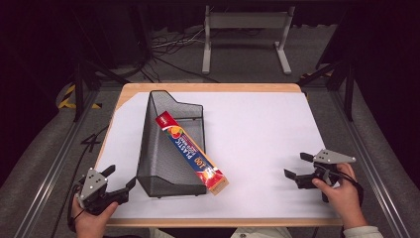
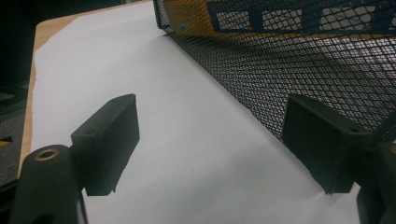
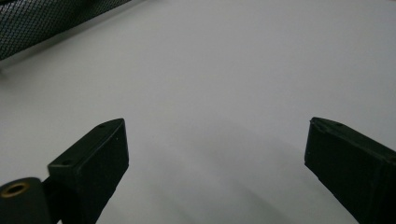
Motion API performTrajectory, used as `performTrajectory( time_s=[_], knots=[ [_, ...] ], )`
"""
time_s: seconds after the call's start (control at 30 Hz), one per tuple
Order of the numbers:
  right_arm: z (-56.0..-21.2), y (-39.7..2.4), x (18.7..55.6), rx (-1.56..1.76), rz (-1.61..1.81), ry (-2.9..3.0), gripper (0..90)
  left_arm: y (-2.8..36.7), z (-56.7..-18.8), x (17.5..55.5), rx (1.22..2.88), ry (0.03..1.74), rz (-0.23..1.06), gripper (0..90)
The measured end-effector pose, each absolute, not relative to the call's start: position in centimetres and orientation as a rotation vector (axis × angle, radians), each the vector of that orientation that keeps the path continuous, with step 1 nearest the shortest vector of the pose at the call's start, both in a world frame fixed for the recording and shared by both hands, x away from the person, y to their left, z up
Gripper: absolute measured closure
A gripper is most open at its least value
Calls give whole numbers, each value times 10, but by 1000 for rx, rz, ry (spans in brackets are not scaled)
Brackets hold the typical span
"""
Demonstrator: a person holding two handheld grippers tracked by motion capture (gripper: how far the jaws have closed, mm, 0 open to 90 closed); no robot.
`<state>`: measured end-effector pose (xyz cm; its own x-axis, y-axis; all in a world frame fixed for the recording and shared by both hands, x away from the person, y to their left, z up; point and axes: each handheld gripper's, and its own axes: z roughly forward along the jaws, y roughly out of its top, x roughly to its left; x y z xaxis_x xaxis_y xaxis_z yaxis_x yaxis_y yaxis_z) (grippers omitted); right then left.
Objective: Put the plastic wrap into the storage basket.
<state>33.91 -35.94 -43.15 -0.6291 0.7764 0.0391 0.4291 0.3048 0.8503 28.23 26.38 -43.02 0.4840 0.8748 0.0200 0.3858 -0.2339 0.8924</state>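
Over at the near left corner of the table (image 1: pixel 257 88), the left gripper (image 1: pixel 120 179) sits low with its jaws spread wide and nothing between them. In the left gripper view (image 2: pixel 212 140) you can see one jaw right up against the mesh wall, though I honestly can't tell if it's actually touching or just a hair off it.

Next along is the black wire mesh basket (image 1: pixel 163 163), a long file-holder-shaped thing lying on the white sheet (image 1: pixel 257 129) that covers most of the tabletop. It runs from the near edge back toward the far side, with the taller end at the back.

Resting on the basket is the plastic wrap box (image 1: pixel 192 152), a long, narrow carton with red ends and a blue and yellow middle. It lies diagonally: the far end is inside the basket, and the near end sticks out over the basket's right near corner. Through the mesh in the left gripper view you get a glimpse of the box (image 2: pixel 280 18).

Then there's a big bare stretch of white sheet, and at the near right is the right gripper (image 1: pixel 296 165), held in the person's hand. Its jaws are also spread apart, empty and well away from the basket, pointing left toward it. The right gripper view (image 3: pixel 215 154) just has white sheet between the jaws.
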Motion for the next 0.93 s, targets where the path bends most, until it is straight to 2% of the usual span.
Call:
performTrajectory(
  time_s=[0.17, 0.93],
  knots=[
    [-441, -358, 334, 1056, 1288, 2218, 71, 264, -430, 283, 1823, 1056, 674, 199],
    [-442, -359, 335, 1082, 1302, 2214, 69, 263, -431, 283, 1831, 1051, 675, 199]
  ],
)
